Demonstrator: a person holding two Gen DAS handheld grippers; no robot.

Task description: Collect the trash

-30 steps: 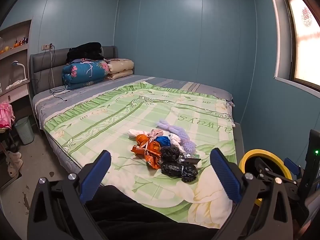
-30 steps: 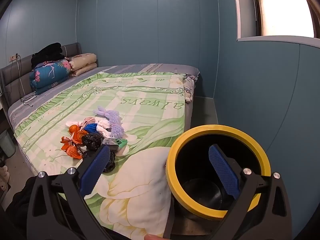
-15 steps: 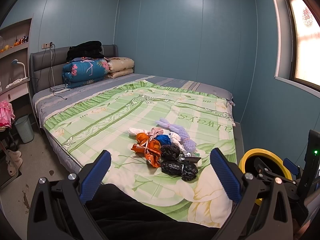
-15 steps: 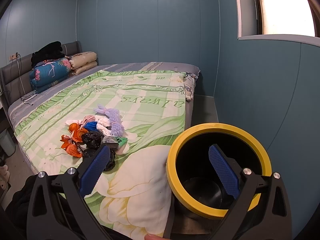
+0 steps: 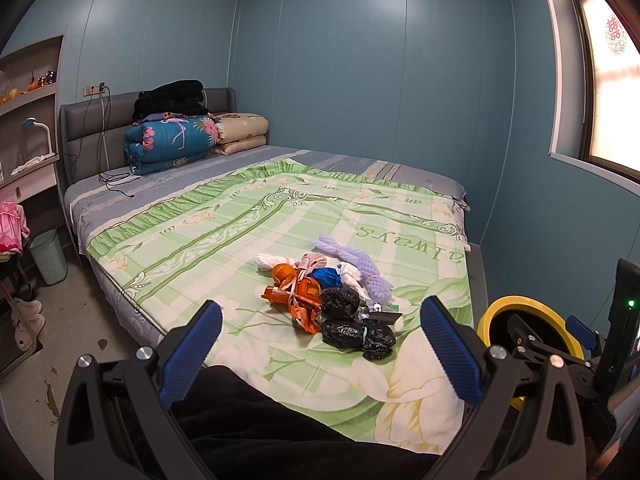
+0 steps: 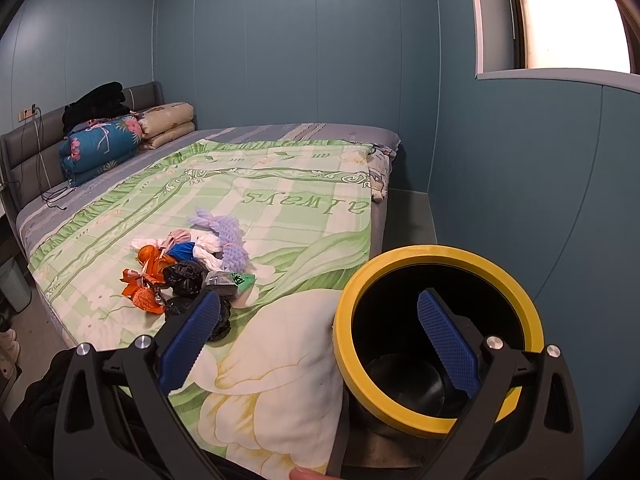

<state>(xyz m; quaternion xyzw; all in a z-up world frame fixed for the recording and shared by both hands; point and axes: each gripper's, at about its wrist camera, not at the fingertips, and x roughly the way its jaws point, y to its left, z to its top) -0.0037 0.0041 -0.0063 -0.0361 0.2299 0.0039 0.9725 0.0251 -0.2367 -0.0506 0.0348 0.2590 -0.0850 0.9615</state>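
A pile of trash lies on the green bedspread: orange wrappers, black bags, a blue wad, white wads and a purple foam net. It also shows in the right wrist view. A black bin with a yellow rim stands by the bed's right corner, also in the left wrist view. My left gripper is open and empty, short of the pile. My right gripper is open and empty, its right finger over the bin mouth.
The bed fills the room's middle, with folded quilts and black clothing at the headboard. A small bin, shelves and shoes stand on the left floor. A blue wall and window are close on the right.
Both views have shifted slightly; the pile sits a little nearer in the left wrist view. Both grippers stay open and nothing was grasped.
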